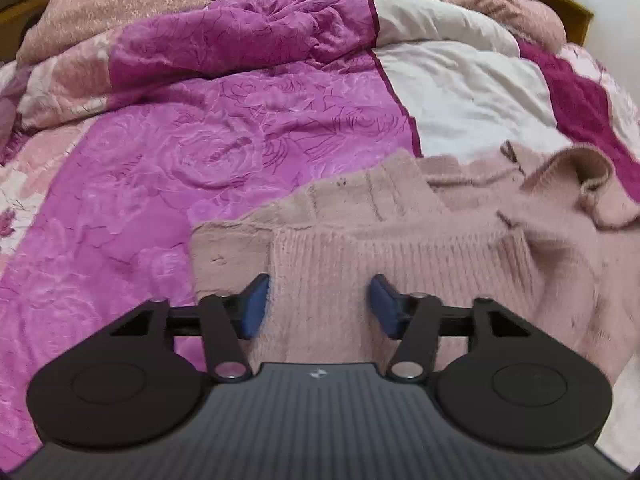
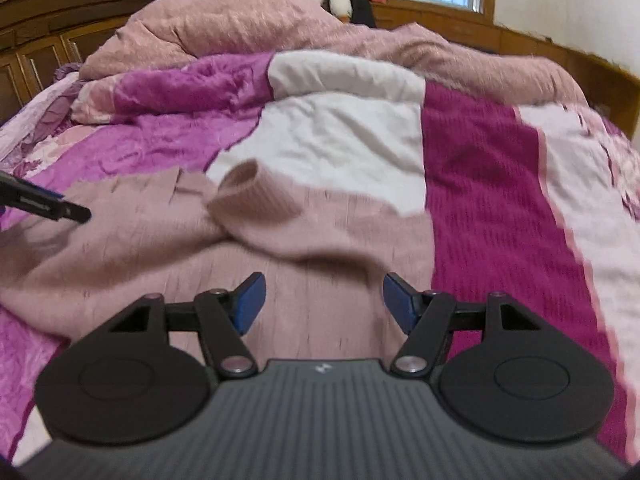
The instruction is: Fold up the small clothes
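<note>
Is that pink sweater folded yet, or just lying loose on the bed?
Only partly folded. The pink sweater lies rumpled on the quilt, one sleeve thrown across the body with its cuff gaping open.

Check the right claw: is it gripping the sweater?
No. The right claw hangs open over the pink sweater, pinching nothing.

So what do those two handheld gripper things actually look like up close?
Both look alike. The left gripper and right gripper each have blue-padded jaws on black linkage arms with silver pivot pins, two round black discs, and a ribbed dark grey body bearing a small white logo. No cables or sleeves show.
</note>
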The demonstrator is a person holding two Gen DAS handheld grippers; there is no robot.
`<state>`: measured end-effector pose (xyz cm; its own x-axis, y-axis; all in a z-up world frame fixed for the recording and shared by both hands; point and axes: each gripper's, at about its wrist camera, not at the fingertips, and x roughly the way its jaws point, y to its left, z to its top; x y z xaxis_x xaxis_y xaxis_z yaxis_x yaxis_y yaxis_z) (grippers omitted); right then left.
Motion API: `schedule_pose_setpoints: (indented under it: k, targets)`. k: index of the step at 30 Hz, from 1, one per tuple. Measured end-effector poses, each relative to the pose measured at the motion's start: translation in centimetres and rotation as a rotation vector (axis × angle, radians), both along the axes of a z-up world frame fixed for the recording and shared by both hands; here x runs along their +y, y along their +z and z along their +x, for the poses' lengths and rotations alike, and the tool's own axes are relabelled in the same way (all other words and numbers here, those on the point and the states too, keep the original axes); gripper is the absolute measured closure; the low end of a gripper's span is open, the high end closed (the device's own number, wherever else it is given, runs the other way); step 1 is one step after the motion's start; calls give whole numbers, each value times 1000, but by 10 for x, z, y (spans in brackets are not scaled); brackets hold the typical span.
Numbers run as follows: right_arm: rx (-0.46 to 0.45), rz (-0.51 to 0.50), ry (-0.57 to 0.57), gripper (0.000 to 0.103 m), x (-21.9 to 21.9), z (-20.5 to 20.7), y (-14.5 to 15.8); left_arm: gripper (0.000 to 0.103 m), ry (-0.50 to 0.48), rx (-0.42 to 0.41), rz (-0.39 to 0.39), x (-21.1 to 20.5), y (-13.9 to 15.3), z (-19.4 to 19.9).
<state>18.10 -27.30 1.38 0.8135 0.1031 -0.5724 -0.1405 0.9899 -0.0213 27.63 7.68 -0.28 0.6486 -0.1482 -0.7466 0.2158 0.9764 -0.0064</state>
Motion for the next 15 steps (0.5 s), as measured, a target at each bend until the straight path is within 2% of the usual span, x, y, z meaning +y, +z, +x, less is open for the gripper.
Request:
schedule_pose_setpoints:
  k: [2, 3, 4, 7, 11, 13, 15]
  targets:
    - [-6, -9, 22, 36, 1, 14, 3, 72, 19, -23, -3, -2, 1, 0]
    - [-4, -14, 27, 36, 2, 20, 3, 86, 25, -38, -9, -2, 2, -1]
    - [0, -23, 34, 36, 4, 28, 2, 87, 25, -53, -20, -3, 3, -4]
    - [-7, -58, 64, 36, 12, 41, -1, 88, 16, -91, -11, -7, 6, -13]
    - [1, -82, 112, 36, 24, 57, -10, 86, 19, -56, 7, -8, -1, -8]
    - [9, -90, 139, 36, 29, 64, -15, 71, 40, -42, 10, -6, -6, -3]
    - [7, -84, 174, 36, 33, 68, -18, 63, 73, -33, -10, -3, -9, 1]
